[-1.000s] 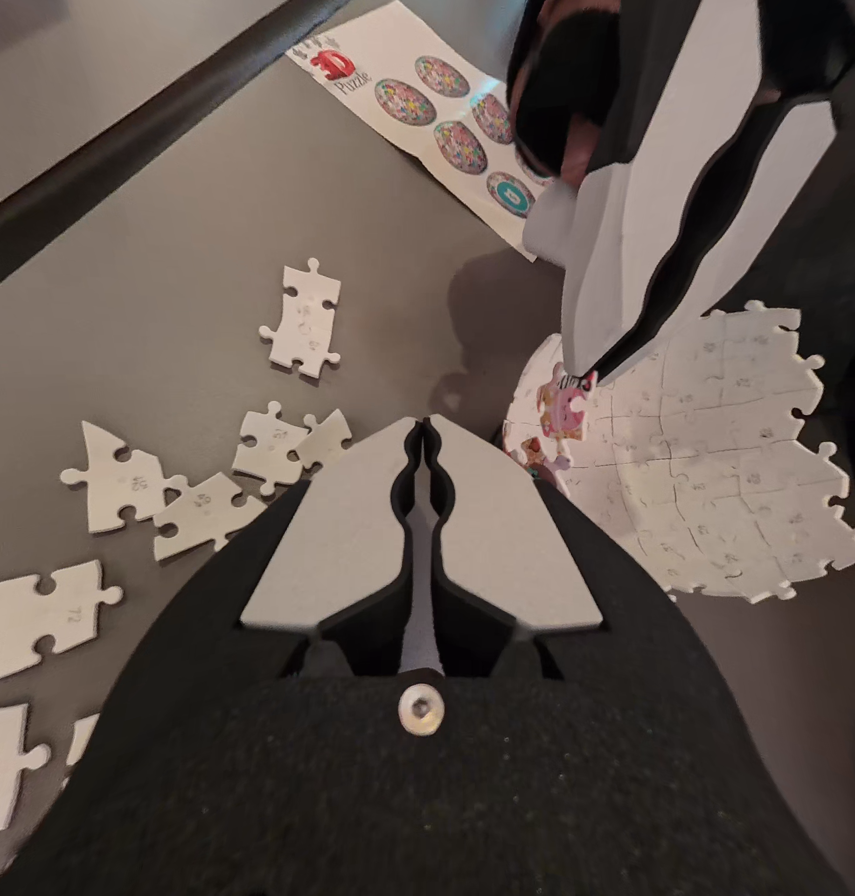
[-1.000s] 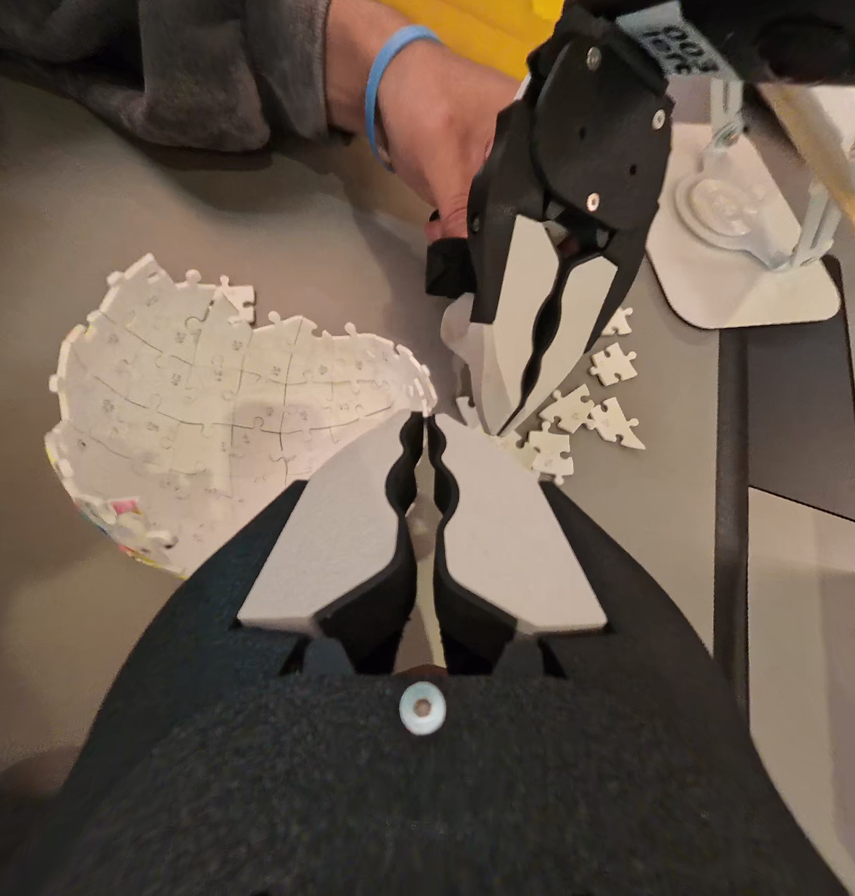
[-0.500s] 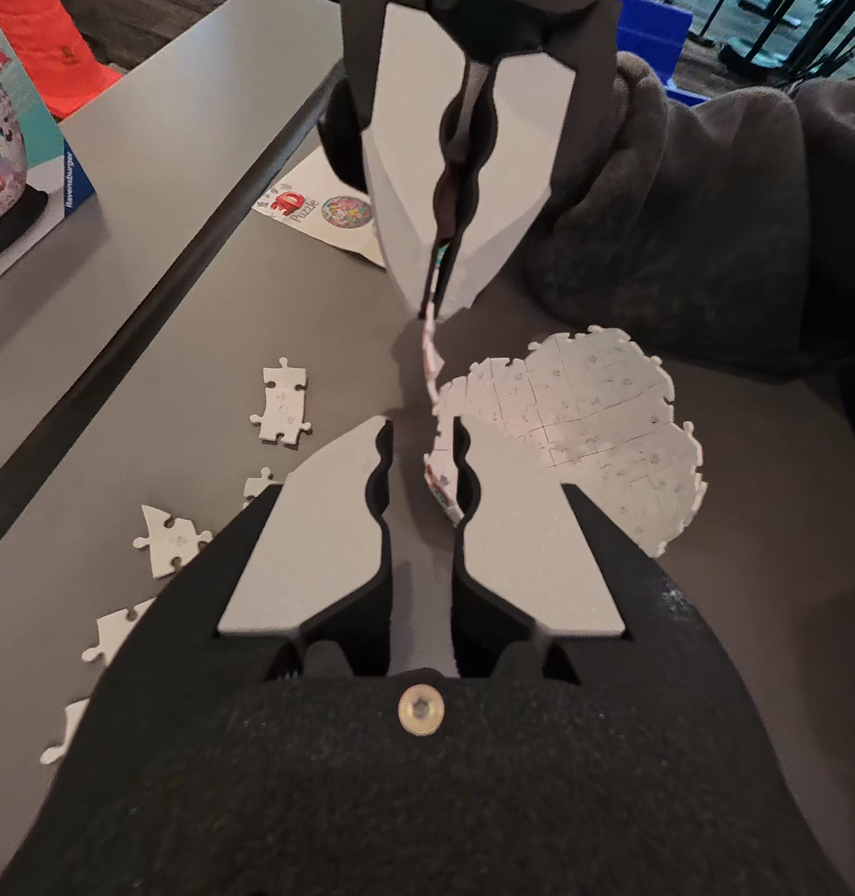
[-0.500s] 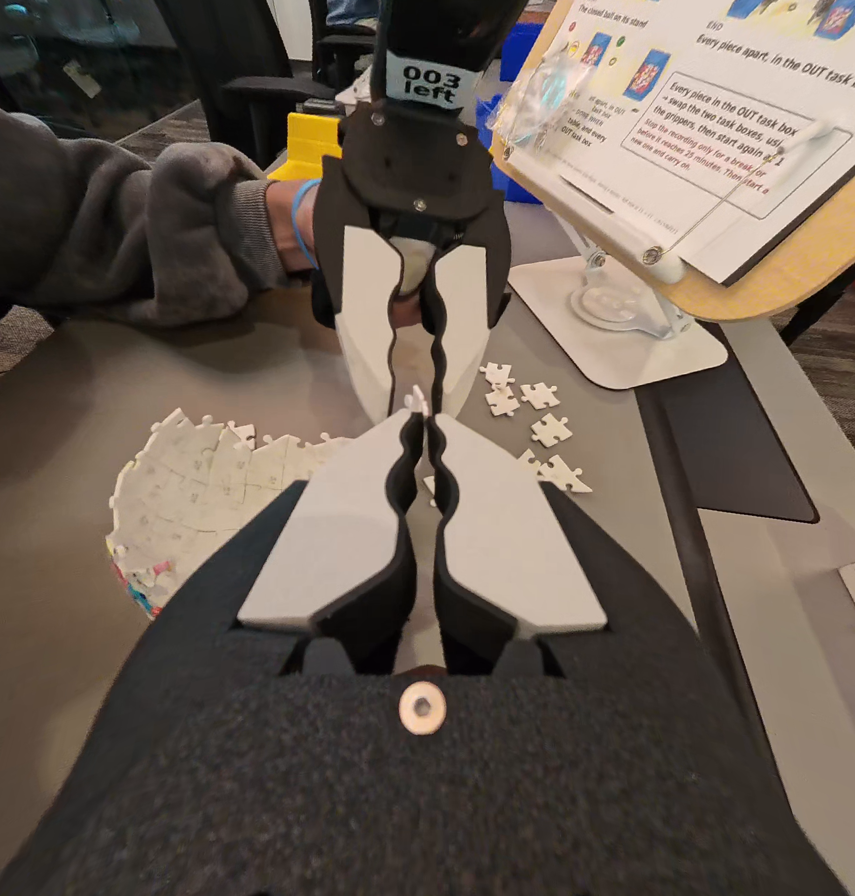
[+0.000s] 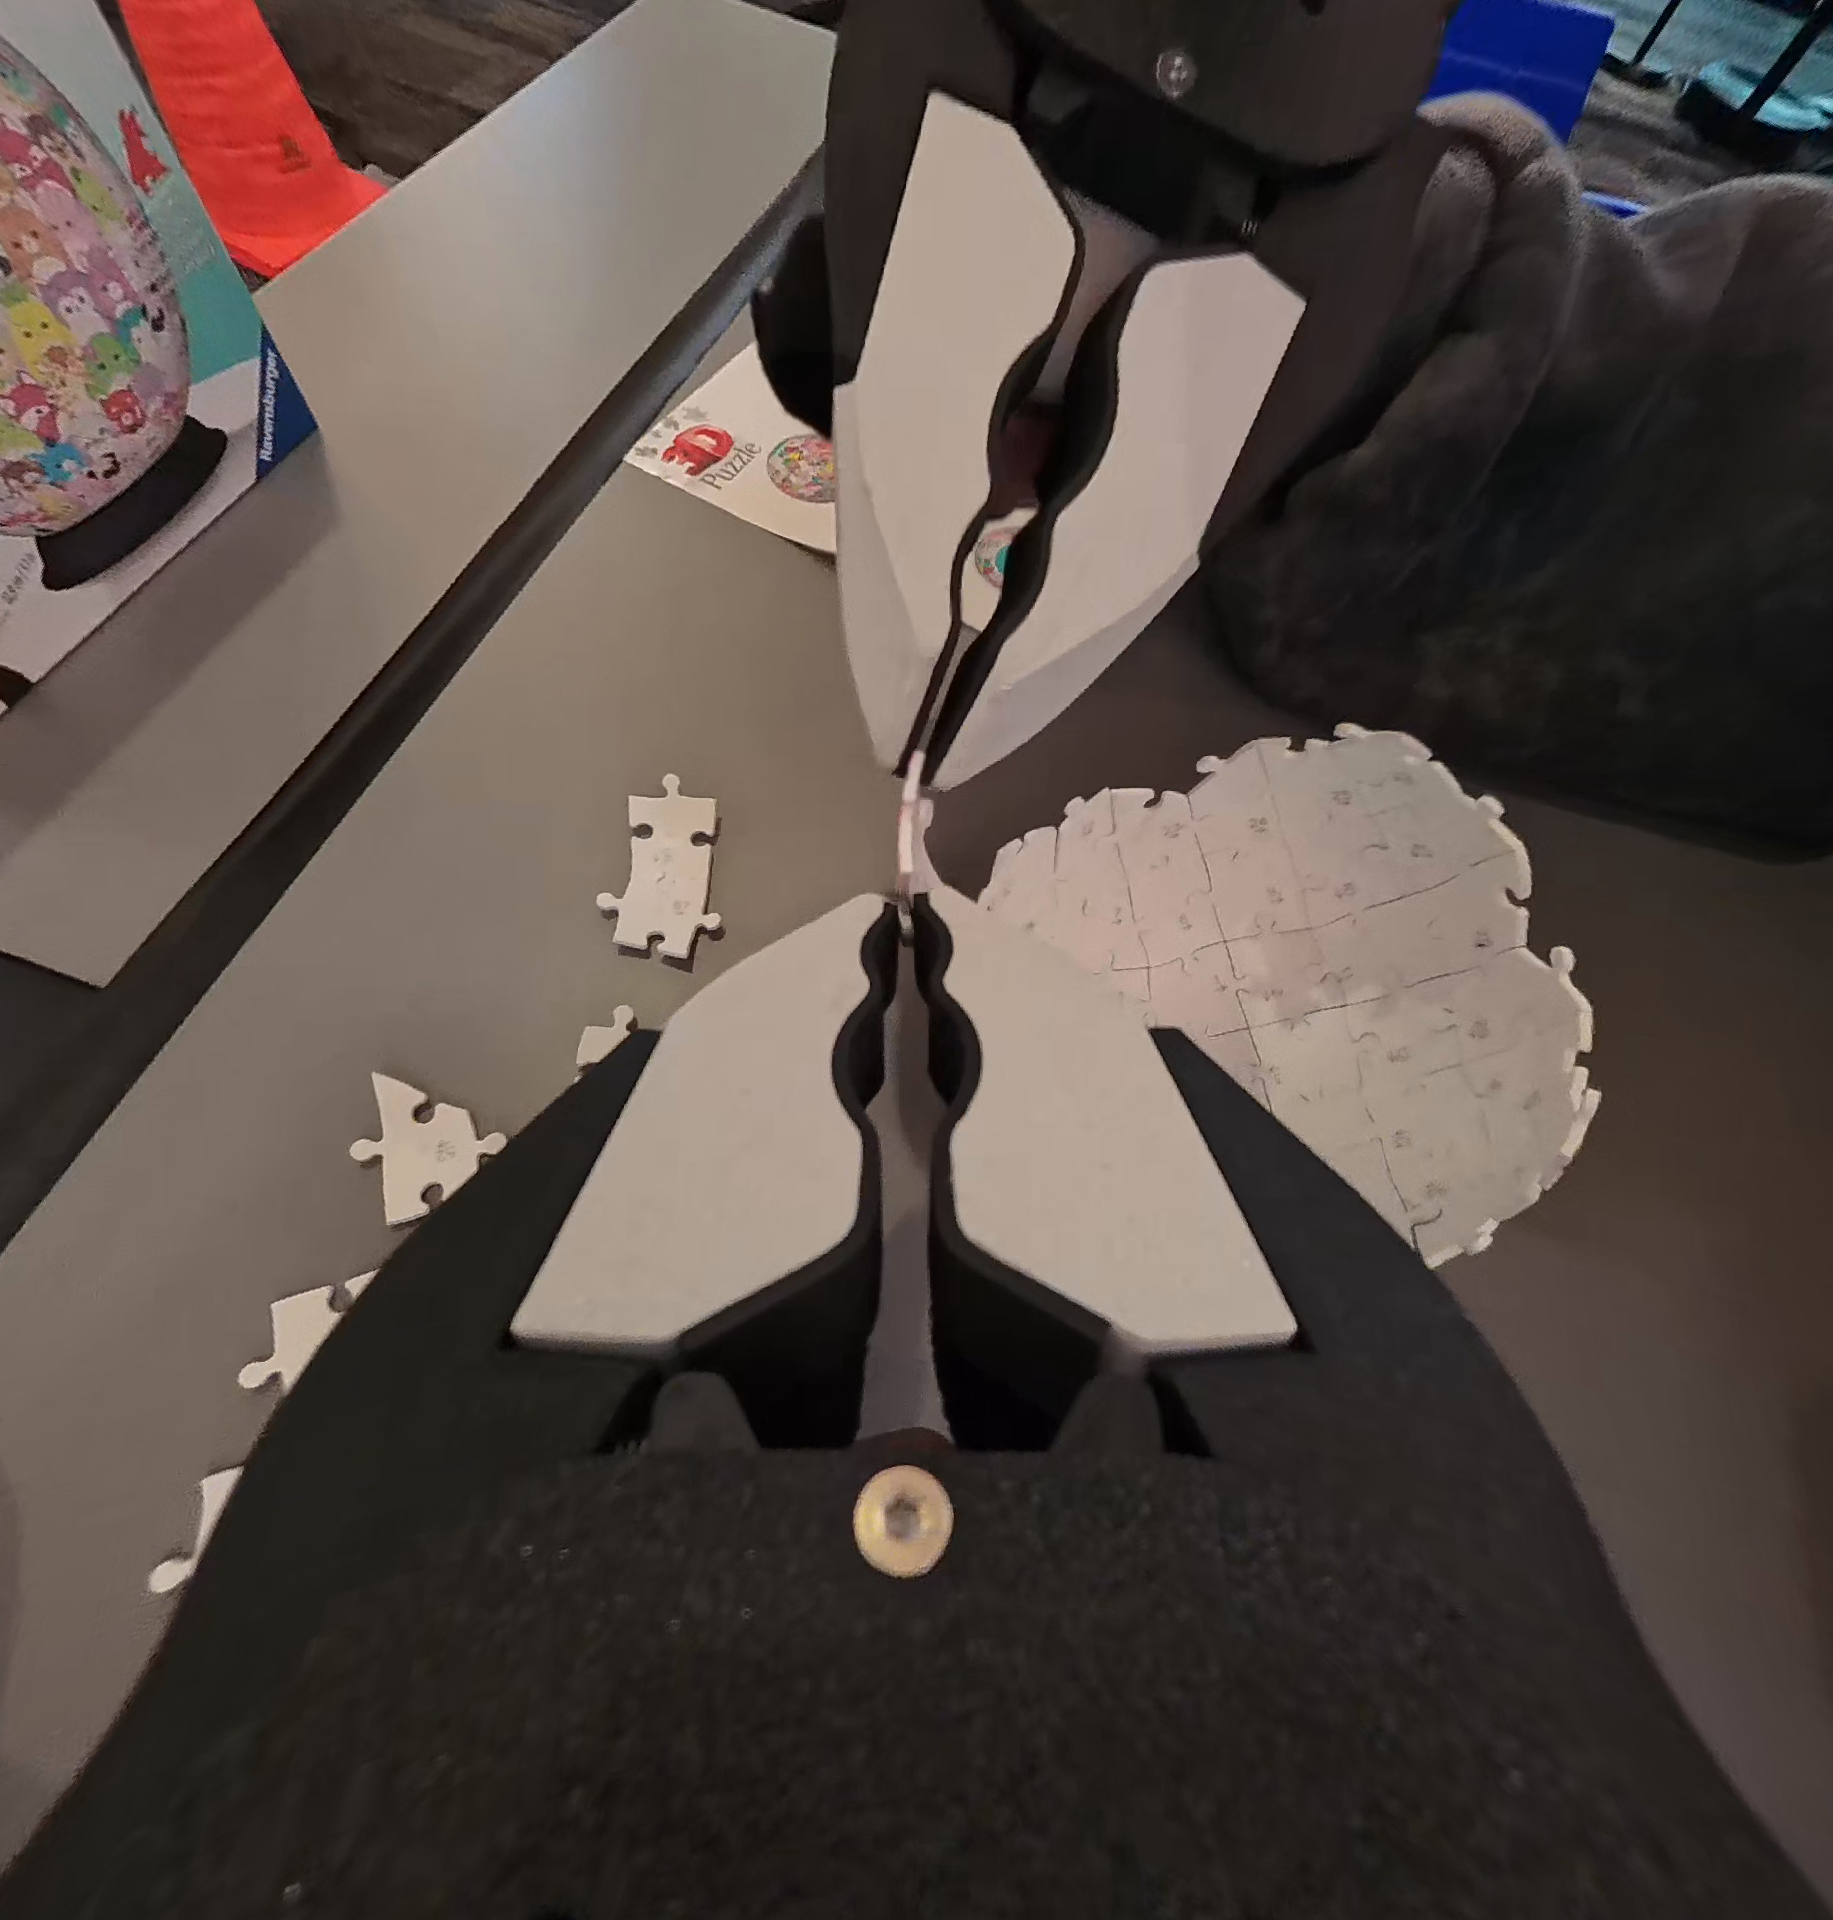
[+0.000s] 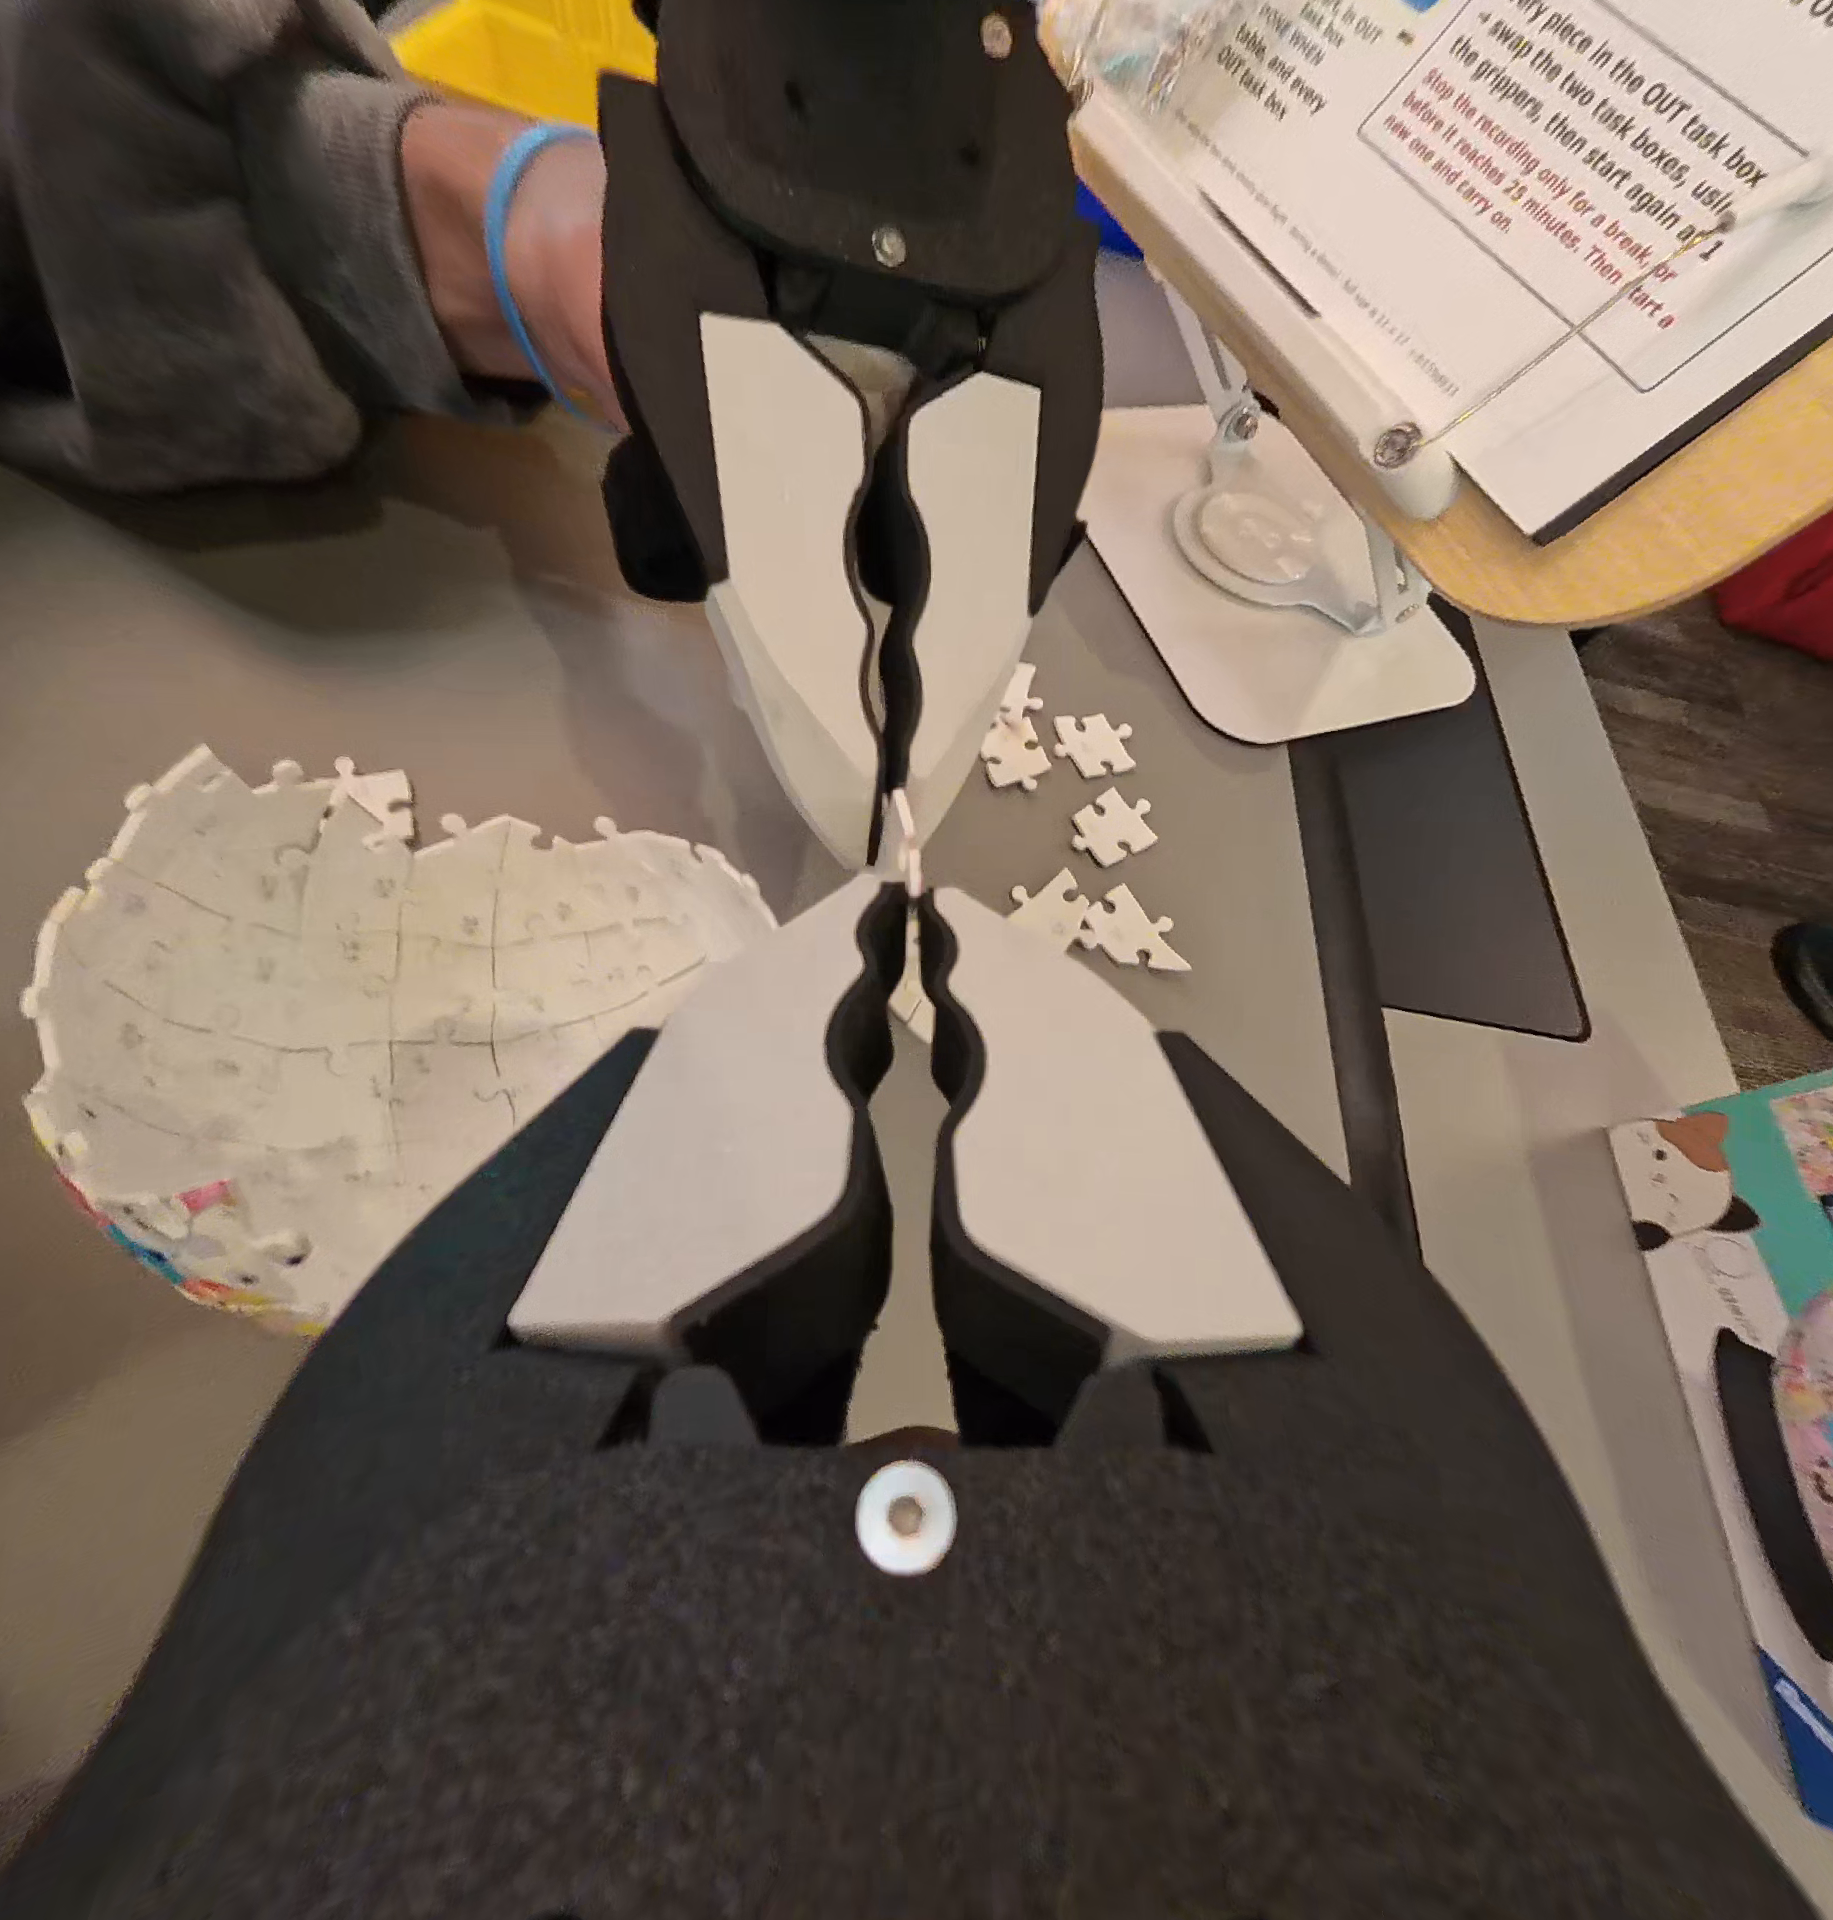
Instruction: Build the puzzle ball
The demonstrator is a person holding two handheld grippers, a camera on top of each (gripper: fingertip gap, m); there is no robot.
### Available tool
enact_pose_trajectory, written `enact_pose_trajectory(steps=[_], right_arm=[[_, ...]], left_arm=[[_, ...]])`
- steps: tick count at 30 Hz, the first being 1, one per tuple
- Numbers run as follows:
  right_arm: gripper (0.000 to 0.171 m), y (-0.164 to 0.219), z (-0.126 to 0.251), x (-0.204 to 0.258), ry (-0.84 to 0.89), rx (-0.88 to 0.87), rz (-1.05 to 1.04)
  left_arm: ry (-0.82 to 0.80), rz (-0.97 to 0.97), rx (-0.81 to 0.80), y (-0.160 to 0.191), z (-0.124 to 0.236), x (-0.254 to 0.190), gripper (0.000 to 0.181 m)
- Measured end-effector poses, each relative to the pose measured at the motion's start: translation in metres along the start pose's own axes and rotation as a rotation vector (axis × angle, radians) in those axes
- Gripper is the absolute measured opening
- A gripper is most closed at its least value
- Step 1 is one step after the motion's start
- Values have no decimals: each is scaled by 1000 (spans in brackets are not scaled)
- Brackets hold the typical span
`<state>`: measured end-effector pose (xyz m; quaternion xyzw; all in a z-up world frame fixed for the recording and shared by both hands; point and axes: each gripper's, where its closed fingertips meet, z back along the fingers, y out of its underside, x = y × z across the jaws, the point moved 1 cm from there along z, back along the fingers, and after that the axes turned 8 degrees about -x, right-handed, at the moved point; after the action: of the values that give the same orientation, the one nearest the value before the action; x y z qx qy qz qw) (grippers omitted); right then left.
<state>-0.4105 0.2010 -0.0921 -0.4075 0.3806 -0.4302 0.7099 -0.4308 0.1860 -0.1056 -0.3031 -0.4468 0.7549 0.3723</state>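
Nearest: your left gripper [image 5: 907, 914], jaws nearly closed, pinching one end of a curved puzzle piece [image 5: 910, 847] seen edge-on. Your right gripper [image 5: 927, 764] grips the opposite end, tips together. The piece hangs between both, above the table [image 5: 1670, 1455]. It may be two joined pieces; the thin edge view won't settle it.

Just beyond, the half-built ball shell [image 6: 372, 997] lies open side up, near but apart from the held piece. Farther off, loose pieces [image 6: 1094, 831] are scattered.

Risk: pull apart or twist unevenly and the piece bends, pops from one pinch, or drops. Pressing it in carelessly could tip the unsupported shell.
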Motion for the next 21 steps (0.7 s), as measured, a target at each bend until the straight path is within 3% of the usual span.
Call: enact_pose_trajectory(steps=[4, 6, 9, 14, 21], right_arm=[[2, -2, 9, 17, -95, 88, -14], [2, 2, 13, 21, -106, 137, 29], [2, 11, 7, 33, -160, 181, 63], [2, 36, -10, 35, -160, 310, 128], [2, 39, -16, 29, -130, 286, 107]], left_arm=[[120, 17, -11, 0, 0, -16, 3], [128, 55, -63, -3, 4, -9, 15], [75, 197, -108, 3, 9, 18, 5], [19, 217, 38, 39, -7, 31, 0], [41, 179, 99, 52, -24, 20, 0]])
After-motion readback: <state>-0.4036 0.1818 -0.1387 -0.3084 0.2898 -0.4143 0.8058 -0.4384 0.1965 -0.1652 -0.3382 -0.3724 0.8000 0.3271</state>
